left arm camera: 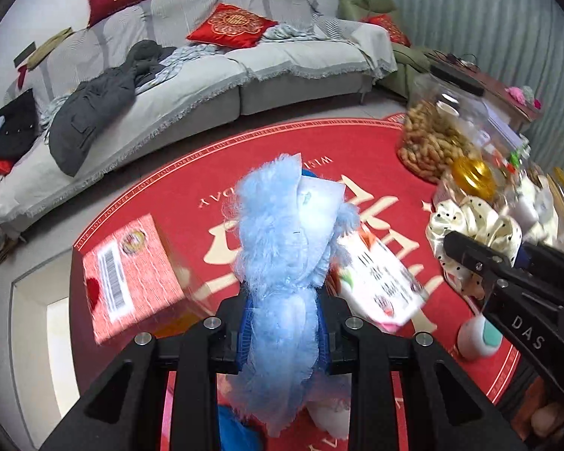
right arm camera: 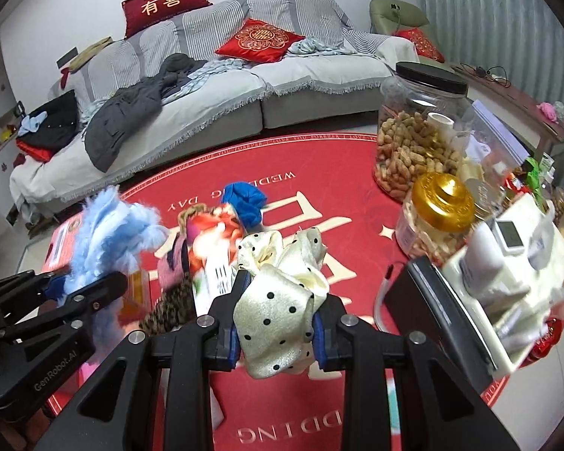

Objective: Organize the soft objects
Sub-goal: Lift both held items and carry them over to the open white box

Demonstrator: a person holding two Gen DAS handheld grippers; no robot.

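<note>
At the far left of the tabletop (left arm camera: 266, 143), which is covered by a round red mat, a red box (left arm camera: 131, 274) with a barcode lies flat, blurred in the left wrist view. Just right of it, the left tongs (left arm camera: 282, 323) are clamped on a fluffy light-blue scrunchie (left arm camera: 282, 255), which stands up between the blue pads and is lifted above the mat; the right wrist view shows the same fluffy piece (right arm camera: 109, 233) sticking out of those tongs at the left. Behind and beside it a white printed packet (left arm camera: 379, 282) sits tilted, with a blue cloth item (right arm camera: 244, 201) and a pink knitted item (right arm camera: 173, 267) near it. Further right, the right tongs (right arm camera: 276, 323) are closed on a cream scrunchie with black dots (right arm camera: 278, 293), also held off the mat. Right of that stand a gold-lidded jar (right arm camera: 437, 212) and, behind it, a big clear jar of peanuts (right arm camera: 413, 143) with a black lid, then a white tray (right arm camera: 514, 300) of small bottles at the edge.
</note>
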